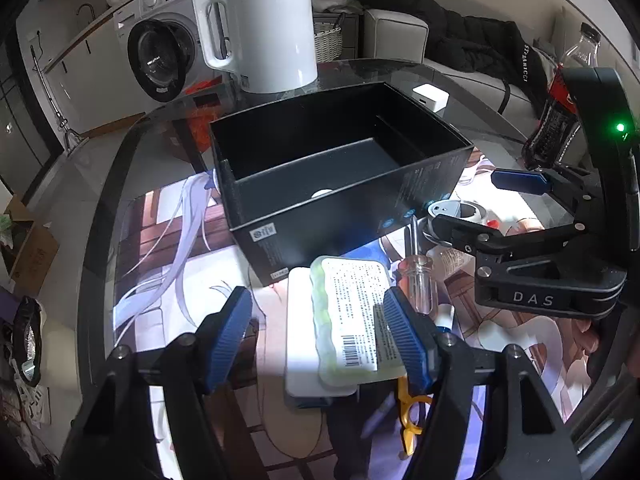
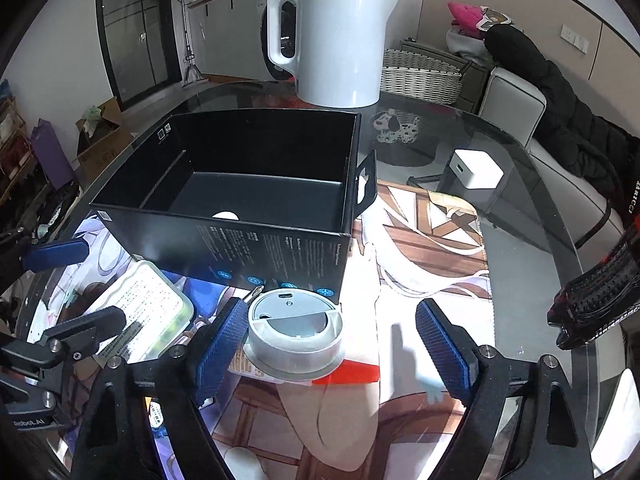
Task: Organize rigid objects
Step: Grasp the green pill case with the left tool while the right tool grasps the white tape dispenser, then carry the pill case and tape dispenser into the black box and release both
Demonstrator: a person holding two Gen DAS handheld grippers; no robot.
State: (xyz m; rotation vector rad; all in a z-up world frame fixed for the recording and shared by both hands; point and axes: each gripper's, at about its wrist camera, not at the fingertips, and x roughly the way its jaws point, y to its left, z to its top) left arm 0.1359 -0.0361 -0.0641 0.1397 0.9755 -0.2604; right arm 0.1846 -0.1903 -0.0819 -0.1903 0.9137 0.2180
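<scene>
Left wrist view shows my left gripper (image 1: 318, 334) with its blue pads spread wide, the right pad (image 1: 406, 340) just at the edge of a flat plastic case (image 1: 352, 320) with a printed label; I can't tell whether they touch. That case lies on a white slab (image 1: 300, 344) on the picture mat (image 1: 168, 264), close in front of the black box (image 1: 340, 184). The box stands open, with something small and white on its floor. A screwdriver (image 1: 420, 276) with a clear handle lies just right of the case, and yellow-handled scissors (image 1: 412, 412) poke out beneath my right pad.

On the right wrist view, my right gripper (image 2: 330, 342) is also spread open, holding nothing. A round grey-and-white lid (image 2: 296, 328) sits between its pads, nearer the left one, resting on a red-edged packet (image 2: 348, 374) just in front of the box.

Behind the box a white kettle (image 2: 336, 40) stands on the glass table (image 2: 520, 240), with a small white cube (image 2: 476, 174) to the right and a dark cola bottle (image 1: 556, 120) at the far right.
</scene>
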